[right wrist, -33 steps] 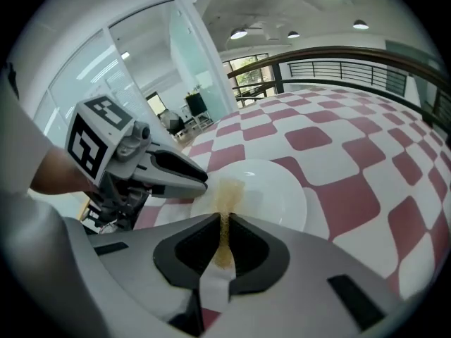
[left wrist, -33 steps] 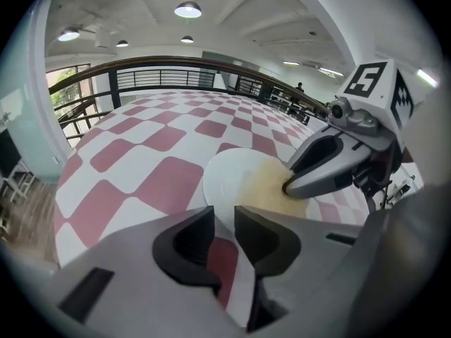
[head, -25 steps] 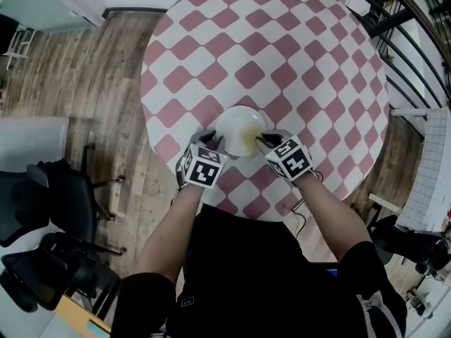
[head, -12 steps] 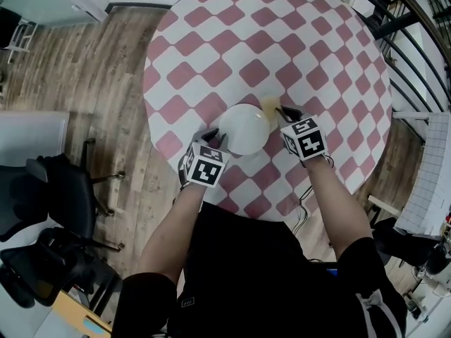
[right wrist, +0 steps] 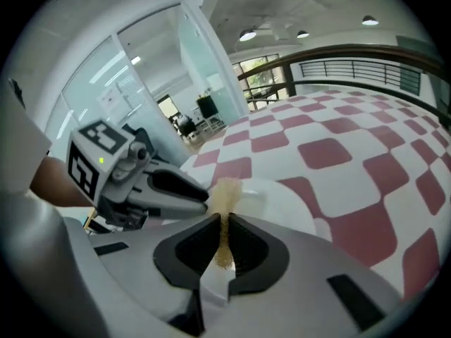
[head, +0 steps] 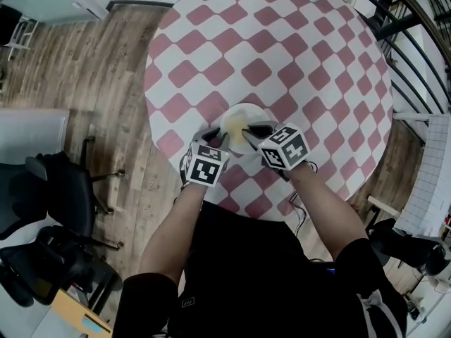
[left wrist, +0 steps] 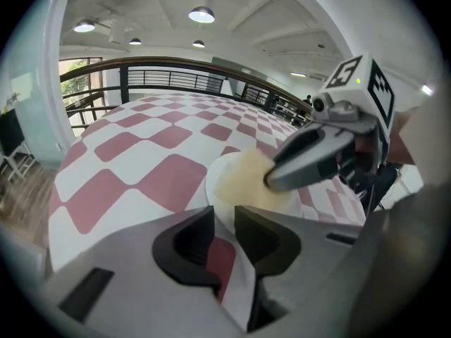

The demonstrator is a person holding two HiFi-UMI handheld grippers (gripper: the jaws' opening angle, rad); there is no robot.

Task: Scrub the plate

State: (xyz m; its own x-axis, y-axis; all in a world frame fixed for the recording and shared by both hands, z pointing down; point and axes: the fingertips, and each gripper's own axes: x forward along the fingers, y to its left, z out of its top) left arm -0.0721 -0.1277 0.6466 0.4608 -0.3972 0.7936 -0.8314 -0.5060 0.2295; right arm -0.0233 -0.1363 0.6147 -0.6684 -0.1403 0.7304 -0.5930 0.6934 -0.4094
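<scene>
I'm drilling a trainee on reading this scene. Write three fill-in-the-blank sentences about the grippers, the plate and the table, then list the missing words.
1. The left gripper grips the rim of the plate, which is ____ in colour.
2. The right gripper pinches a thin yellowish ____ between its jaws, over the plate.
3. The table with the checked cloth is ____ in shape.

Missing words: white; sponge; round.

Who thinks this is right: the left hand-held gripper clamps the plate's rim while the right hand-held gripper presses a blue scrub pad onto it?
The right gripper view shows a yellowish scrub pad, not blue. The left hand-held gripper clamps the plate by its rim while the right hand-held gripper presses the pad onto it.
</scene>
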